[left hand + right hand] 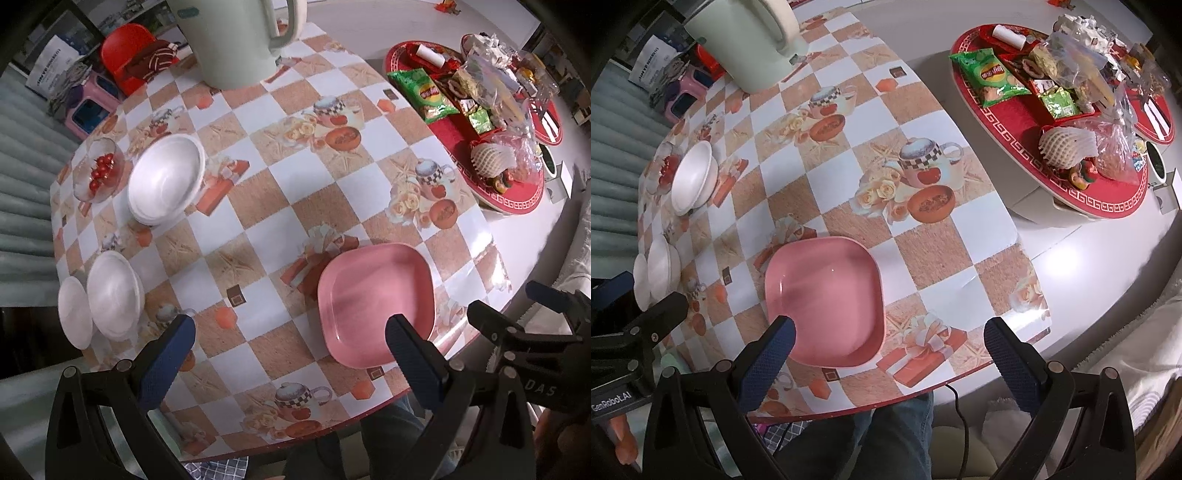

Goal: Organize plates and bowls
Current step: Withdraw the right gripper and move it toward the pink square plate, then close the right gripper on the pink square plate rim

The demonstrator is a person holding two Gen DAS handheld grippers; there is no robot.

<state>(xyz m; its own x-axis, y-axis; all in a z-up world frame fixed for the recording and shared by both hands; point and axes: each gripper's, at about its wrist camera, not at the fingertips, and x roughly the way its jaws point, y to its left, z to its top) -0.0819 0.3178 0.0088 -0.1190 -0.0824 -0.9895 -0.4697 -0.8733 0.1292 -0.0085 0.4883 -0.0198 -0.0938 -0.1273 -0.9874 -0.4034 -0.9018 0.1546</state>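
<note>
We hold both grippers wide open and empty above the near table edge. The left gripper (291, 354) sits lower centre of its view, the right gripper (886, 350) likewise. The pink plate (823, 302) lies flat on the checked tablecloth (849, 184) — lower centre. White bowls (166, 177) stand at frame left — stacked pairs (110, 295).

Kettle (236, 40) top beyond the frame edge
</note>
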